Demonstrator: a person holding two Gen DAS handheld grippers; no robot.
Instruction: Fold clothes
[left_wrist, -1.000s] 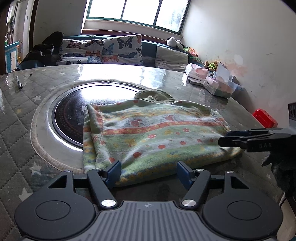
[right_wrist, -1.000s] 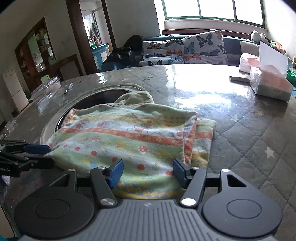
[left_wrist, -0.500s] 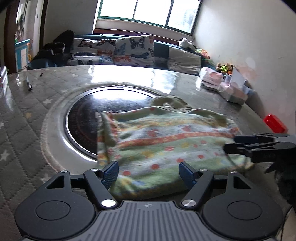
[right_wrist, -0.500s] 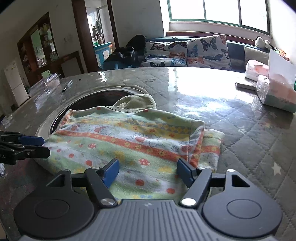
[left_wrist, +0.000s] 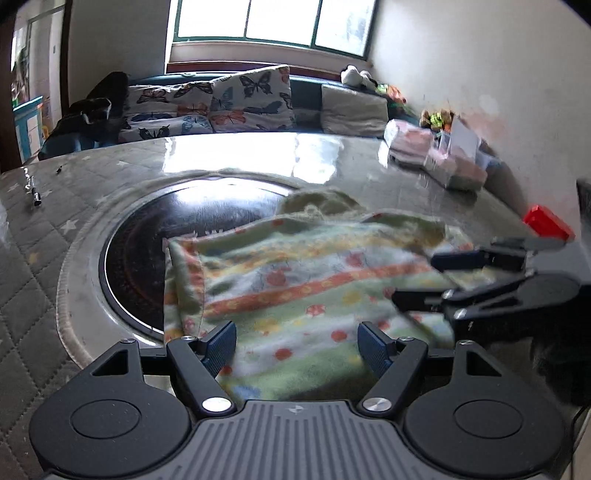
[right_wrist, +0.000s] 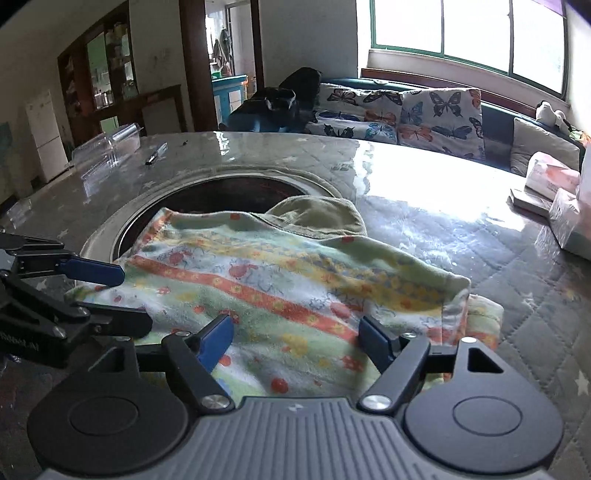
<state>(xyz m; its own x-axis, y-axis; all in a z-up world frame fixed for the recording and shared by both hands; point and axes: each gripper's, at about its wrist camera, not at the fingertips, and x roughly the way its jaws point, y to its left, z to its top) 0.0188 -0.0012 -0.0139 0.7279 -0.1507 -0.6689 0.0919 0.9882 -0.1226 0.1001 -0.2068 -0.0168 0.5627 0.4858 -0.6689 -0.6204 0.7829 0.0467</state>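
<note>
Lying folded: one patterned garment (left_wrist: 295, 280); two grippers, left gripper (left_wrist: 297, 345), right gripper (right_wrist: 295, 334), jaws apart, right's just widened.

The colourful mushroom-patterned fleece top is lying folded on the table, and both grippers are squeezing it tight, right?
Not quite. The colourful mushroom-patterned fleece top does lie folded on the grey quilted table, but neither gripper squeezes it. The left gripper and right gripper are open above the cloth, as both wrist views show; the right one's jaws have just been opening.
</note>
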